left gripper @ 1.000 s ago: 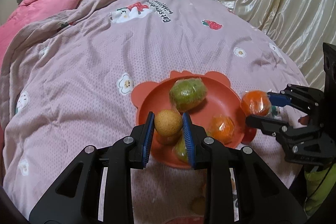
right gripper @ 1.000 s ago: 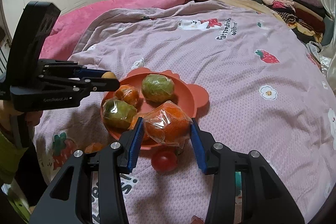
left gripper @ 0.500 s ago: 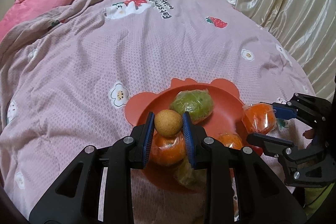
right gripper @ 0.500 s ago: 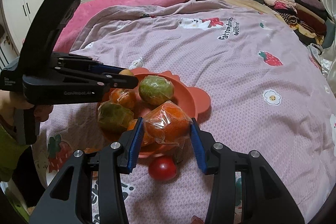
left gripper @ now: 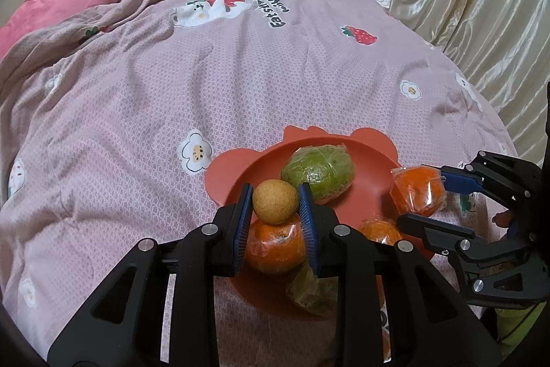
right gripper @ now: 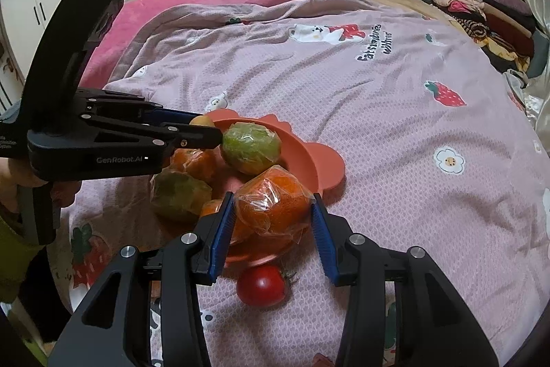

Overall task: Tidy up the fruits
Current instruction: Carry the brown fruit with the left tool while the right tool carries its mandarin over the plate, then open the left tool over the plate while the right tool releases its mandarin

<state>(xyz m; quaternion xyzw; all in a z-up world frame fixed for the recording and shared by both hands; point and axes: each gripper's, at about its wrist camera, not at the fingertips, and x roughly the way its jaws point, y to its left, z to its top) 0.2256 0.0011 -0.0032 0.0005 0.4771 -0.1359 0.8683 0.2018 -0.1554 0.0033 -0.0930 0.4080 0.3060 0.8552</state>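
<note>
Left tool [left gripper: 275, 202], gripping tan fruit [left gripper: 275, 201], moved over plate [left gripper: 373, 157].

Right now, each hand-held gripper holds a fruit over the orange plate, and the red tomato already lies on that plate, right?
Not quite. The red tomato lies on the blanket beside the orange plate, as the right wrist view shows. The rest holds: the left hand-held gripper and the right hand-held gripper each hold a fruit.
</note>
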